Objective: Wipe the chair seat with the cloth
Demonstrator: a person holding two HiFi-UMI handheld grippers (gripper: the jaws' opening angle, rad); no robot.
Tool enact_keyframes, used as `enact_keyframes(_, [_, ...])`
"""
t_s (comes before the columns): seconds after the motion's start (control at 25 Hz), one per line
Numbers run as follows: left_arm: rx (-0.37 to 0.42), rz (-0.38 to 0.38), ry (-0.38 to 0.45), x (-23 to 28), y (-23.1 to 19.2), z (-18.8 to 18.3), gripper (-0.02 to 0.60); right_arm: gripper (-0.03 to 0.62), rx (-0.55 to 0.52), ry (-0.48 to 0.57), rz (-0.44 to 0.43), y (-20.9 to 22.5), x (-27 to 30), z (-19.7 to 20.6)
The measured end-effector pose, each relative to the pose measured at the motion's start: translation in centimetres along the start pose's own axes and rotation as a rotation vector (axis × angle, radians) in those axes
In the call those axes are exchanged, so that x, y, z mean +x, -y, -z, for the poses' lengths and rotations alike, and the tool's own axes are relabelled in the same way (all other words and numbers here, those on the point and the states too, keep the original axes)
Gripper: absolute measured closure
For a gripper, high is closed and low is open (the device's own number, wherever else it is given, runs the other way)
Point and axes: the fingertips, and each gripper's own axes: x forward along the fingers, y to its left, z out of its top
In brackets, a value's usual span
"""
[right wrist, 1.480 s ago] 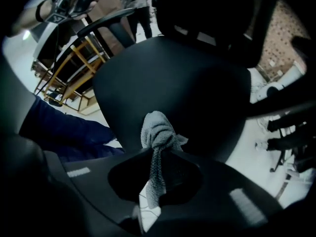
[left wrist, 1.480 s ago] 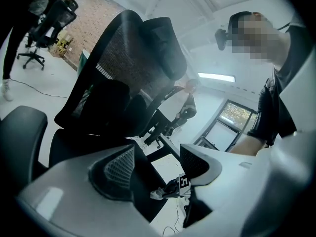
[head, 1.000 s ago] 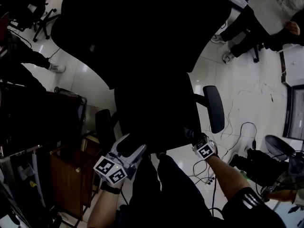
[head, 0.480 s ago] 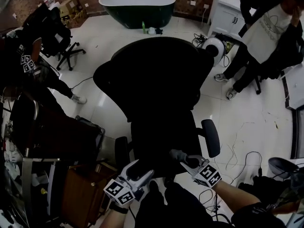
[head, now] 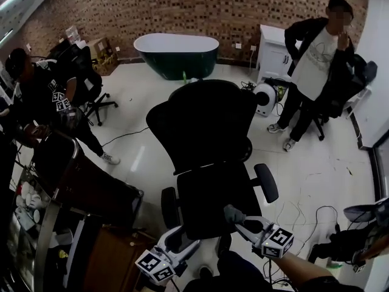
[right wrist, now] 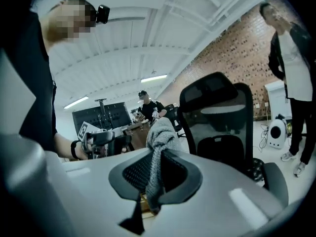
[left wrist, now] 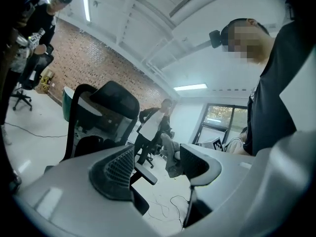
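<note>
Cloth (right wrist: pixel 159 137) sits clamped in the jaws of the right gripper (right wrist: pixel 155 174) near the chair seat (head: pixel 209 199), seemingly ready to wipe, while the left gripper (left wrist: pixel 155 164) keeps clear, jaws apart and empty.

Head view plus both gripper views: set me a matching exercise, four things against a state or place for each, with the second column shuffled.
Things
1. left tongs
2. right tongs
3. office chair
4. bathtub

States or places
A. stands by the brick wall
B. shut on the grey cloth
C. black, directly ahead of both tongs
D. open, nothing held

Pairs: 1-D, 2-B, 3-C, 4-A
</note>
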Motion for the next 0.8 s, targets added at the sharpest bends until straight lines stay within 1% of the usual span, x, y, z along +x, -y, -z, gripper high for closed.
enact_keyframes(0.08, [0.016, 0.011, 0.004, -3.8, 3.1, 0.5, 0.27, 0.565, -0.01, 0.034, -0.015, -4.7, -1.9, 0.3])
enact_keyframes(0.16, [0.028, 0.036, 0.014, -6.6, 5.5, 0.9, 0.27, 0.565, -0.037, 0.059, -0.009, -8.4, -3.6, 0.4])
enact_keyframes(0.24, [0.032, 0.051, 0.024, -9.2, 7.3, 1.6, 0.27, 0.565, -0.045, 0.074, 0.016, -11.3, -5.2, 0.5])
enact_keyframes(0.36, [0.039, 0.066, 0.028, -12.3, 9.3, 2.7, 0.27, 0.565, -0.016, 0.095, 0.058, -14.9, -7.2, 0.8])
enact_keyframes(0.44, [0.046, 0.086, 0.021, -13.6, 10.8, 3.1, 0.27, 0.565, -0.008, 0.11, 0.072, -16.9, -8.5, 0.8])
enact_keyframes(0.56, [0.052, 0.108, 0.02, -14.5, 13.0, 3.0, 0.27, 0.565, -0.028, 0.118, 0.074, -19.2, -10.1, 1.0])
enact_keyframes(0.8, [0.075, 0.135, 0.055, -14.8, 16.4, 3.1, 0.271, 0.565, -0.07, 0.172, 0.062, -22.0, -13.0, -0.3])
